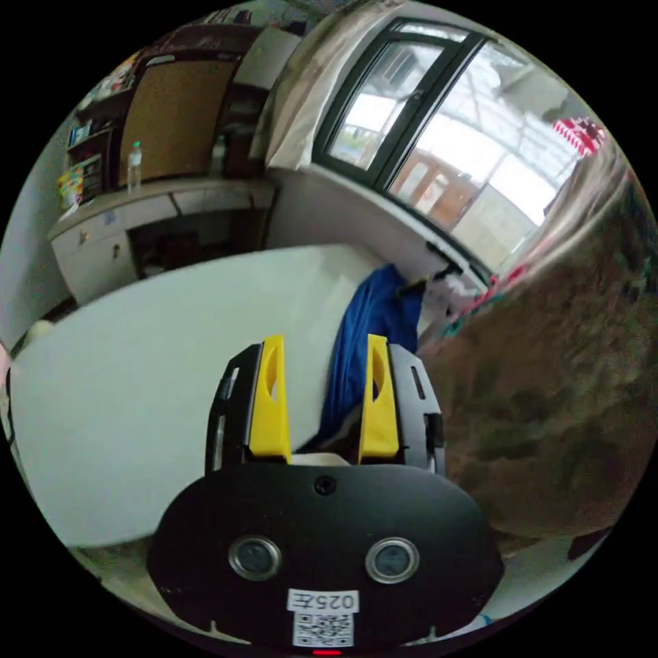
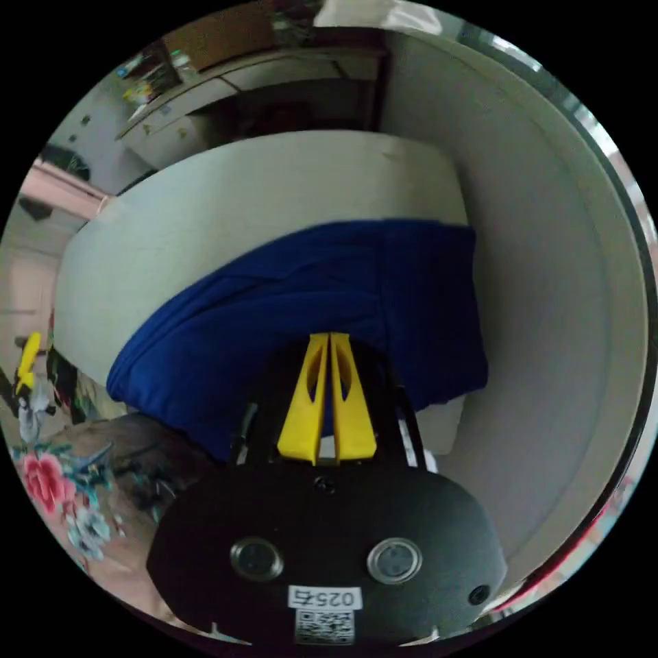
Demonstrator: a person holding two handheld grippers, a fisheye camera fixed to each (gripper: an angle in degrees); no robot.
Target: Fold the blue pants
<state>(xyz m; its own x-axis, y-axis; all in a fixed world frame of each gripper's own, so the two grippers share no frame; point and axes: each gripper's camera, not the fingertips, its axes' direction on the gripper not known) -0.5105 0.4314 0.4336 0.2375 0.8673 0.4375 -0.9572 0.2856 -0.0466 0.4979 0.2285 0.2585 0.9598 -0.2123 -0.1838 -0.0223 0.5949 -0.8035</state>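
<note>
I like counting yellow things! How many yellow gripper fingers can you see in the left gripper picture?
2. Both belong to the left hand-held gripper: one yellow finger over the white table, the other finger against the blue pants. They stand apart, open.

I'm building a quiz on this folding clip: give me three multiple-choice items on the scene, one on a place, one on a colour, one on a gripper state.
1. Where do the blue pants lie?
A. on the white table
B. on the wooden desk
C. on the window sill

2. What colour are the fingers of the left gripper?
A. red
B. yellow
C. green

3. How do the two grippers stand?
A. both open
B. both shut
C. left open, right gripper shut with pants fabric between its fingers

Answers:
1. A, the right gripper view shows the pants spread on the white tabletop, one end hanging over its edge.
2. B, both fingers show bright yellow in the left gripper view.
3. C, the left fingers stand apart with nothing between them, while the right pair is pressed together on blue cloth.
</note>
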